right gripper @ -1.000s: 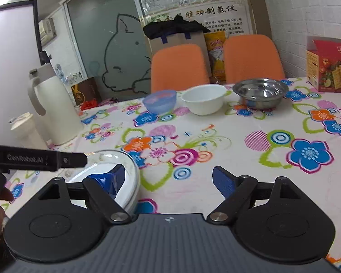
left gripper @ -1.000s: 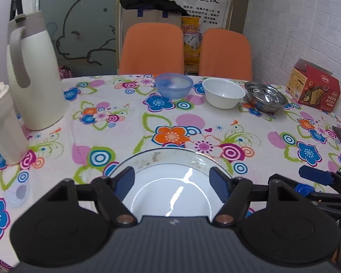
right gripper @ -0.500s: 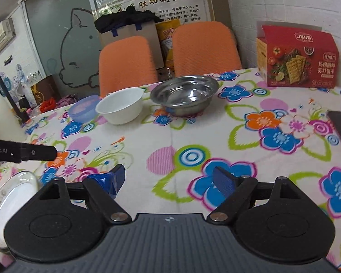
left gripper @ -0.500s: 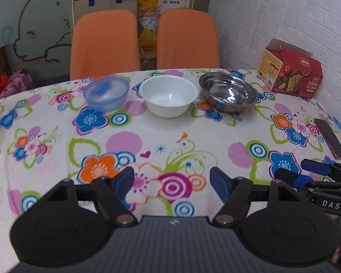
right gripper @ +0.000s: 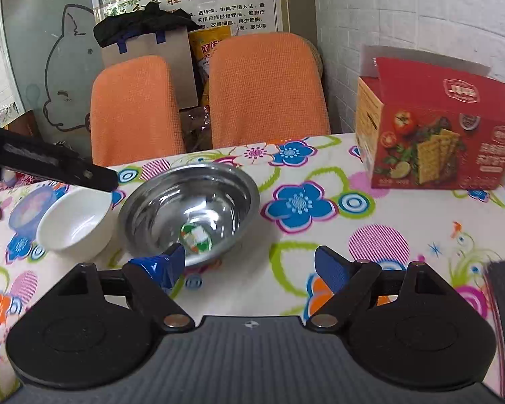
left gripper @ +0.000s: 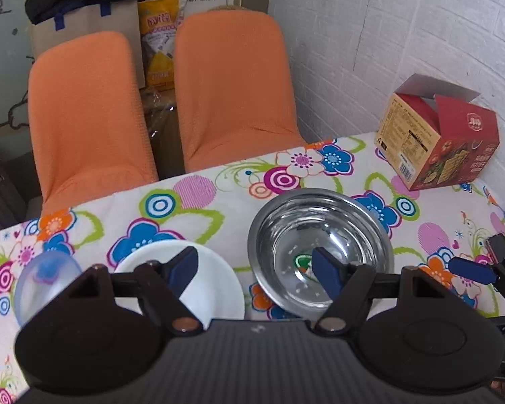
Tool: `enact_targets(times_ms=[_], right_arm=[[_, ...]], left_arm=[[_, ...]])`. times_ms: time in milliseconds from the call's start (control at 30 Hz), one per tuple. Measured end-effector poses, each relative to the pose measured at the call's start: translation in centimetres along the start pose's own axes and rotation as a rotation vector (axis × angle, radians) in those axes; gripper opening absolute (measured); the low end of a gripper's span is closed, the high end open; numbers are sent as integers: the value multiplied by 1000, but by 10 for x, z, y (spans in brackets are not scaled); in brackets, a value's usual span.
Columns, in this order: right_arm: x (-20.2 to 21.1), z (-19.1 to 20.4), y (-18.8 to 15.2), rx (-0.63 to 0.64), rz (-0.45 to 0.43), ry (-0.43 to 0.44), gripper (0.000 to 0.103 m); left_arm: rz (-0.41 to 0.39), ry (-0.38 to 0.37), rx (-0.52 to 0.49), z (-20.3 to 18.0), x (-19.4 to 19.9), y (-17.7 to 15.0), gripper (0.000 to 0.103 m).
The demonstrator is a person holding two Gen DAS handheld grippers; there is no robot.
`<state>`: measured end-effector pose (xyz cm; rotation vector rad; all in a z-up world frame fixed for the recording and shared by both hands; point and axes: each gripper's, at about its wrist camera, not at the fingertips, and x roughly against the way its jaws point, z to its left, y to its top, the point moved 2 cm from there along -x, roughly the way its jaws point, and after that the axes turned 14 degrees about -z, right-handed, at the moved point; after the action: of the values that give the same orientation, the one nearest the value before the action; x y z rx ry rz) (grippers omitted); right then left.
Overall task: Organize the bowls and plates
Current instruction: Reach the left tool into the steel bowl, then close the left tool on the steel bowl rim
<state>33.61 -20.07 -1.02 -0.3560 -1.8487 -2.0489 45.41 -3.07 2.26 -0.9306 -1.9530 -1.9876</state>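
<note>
Steel bowl (right gripper: pixel 188 207) touches white bowl (right gripper: pixel 74 222); both grippers' jaws gape wide, holding nothing.

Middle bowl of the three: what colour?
Plain white bowl, between the blue and steel ones; right wrist view shows it best.

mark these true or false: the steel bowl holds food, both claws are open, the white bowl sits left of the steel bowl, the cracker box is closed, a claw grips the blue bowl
1. The steel bowl holds food. False: only a sticker shows at its bottom.
2. The left claw and right claw are both open. True.
3. The white bowl sits left of the steel bowl. True.
4. The red cracker box is closed. False: its top flap stands open.
5. A claw grips the blue bowl. False: neither claw holds anything.
</note>
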Motion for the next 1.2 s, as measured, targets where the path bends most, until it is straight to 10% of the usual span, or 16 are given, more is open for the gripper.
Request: enact_targets(times_ms=[500,933,1200], right_arm=[[-82,33,-14,74,116,28,73],[-28,49,-19,9,112,96,74],[-18,48,-31,0,128,88,72]], left_arm=[[151,-34,6,-11,-113,-1,73],[239,-190,-25,-43,-82,-27,73],[235,-127,-69,-52,-60,-46,73]])
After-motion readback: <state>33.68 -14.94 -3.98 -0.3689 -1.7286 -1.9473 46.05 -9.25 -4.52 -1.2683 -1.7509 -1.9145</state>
